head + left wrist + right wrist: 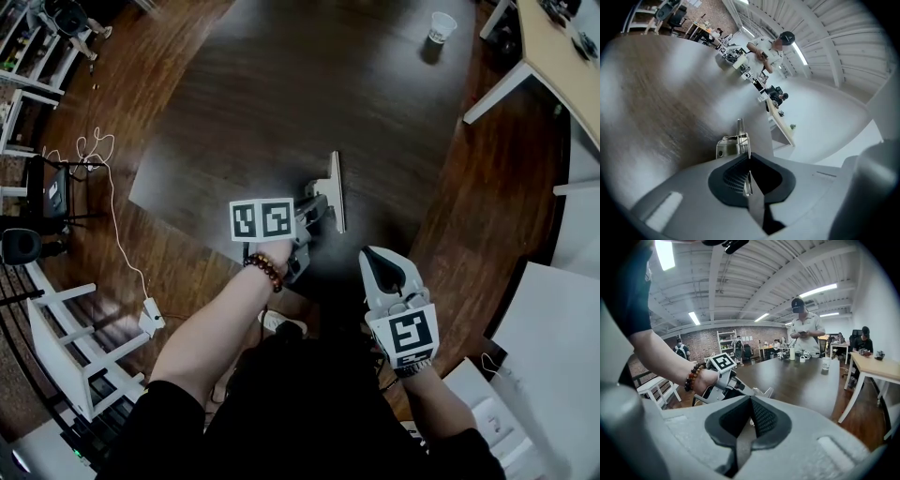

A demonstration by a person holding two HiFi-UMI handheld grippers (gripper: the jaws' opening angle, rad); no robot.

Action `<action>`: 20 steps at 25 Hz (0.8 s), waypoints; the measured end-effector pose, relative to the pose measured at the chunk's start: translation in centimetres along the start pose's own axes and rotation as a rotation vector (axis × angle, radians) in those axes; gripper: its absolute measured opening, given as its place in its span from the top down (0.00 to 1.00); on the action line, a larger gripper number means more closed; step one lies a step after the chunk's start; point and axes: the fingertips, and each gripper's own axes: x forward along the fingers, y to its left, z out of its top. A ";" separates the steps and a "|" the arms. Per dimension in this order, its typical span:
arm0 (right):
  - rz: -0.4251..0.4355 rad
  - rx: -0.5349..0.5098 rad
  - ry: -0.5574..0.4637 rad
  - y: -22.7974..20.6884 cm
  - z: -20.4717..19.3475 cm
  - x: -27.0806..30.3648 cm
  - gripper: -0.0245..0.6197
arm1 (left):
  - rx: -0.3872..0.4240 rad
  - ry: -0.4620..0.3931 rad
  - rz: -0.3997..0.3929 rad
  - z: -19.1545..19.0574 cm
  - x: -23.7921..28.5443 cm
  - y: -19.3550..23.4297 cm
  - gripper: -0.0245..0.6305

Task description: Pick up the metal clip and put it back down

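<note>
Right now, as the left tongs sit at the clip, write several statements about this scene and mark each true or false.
1. The left tongs are shut on the clip. True.
2. The right tongs grip the clip too. False: they are shut on nothing and stay apart from the clip, nearer the person.
3. A cup stands at the far end of the table. True.
4. The cup touches the clip. False: the cup is well away from it, across the table.
5. A bead bracelet is on the left wrist. True.
</note>
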 end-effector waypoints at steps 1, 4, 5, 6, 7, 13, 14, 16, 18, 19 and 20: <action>0.005 -0.006 -0.002 0.4 0.1 -0.1 0.98 | 0.003 -0.010 -0.005 0.0 -0.5 -0.2 0.93; 0.023 -0.036 -0.010 2.7 0.7 0.0 0.98 | 0.005 -0.046 -0.023 -0.1 -2.8 -0.3 0.93; 0.029 -0.047 -0.013 3.3 0.9 0.0 0.98 | 0.003 -0.058 -0.028 -0.1 -3.4 -0.4 0.93; 0.035 -0.057 -0.017 3.4 1.1 0.0 0.98 | 0.001 -0.068 -0.033 0.0 -3.6 -0.5 0.93; 0.038 -0.064 -0.020 3.3 1.2 0.0 0.98 | -0.001 -0.077 -0.039 0.1 -3.6 -0.8 0.93; 0.020 -0.088 -0.042 8.8 3.2 0.0 0.98 | -0.008 -0.120 -0.085 -1.1 -10.1 -0.1 0.93; 0.020 -0.103 -0.040 9.3 3.4 -0.1 0.98 | -0.008 -0.125 -0.092 -1.3 -10.6 -0.2 0.93; 0.013 -0.138 -0.042 9.9 4.0 -0.5 0.98 | -0.003 -0.132 -0.110 -1.6 -11.4 -0.7 0.93; -0.015 -0.163 -0.053 10.6 4.7 -1.1 0.98 | 0.009 -0.133 -0.136 -1.8 -12.4 -1.3 0.93; -0.036 -0.168 -0.059 11.0 5.0 -1.6 0.98 | 0.017 -0.130 -0.153 -2.0 -13.0 -1.7 0.93; -0.062 -0.166 -0.069 11.4 5.2 -2.2 0.98 | 0.028 -0.126 -0.170 -2.3 -13.5 -2.3 0.93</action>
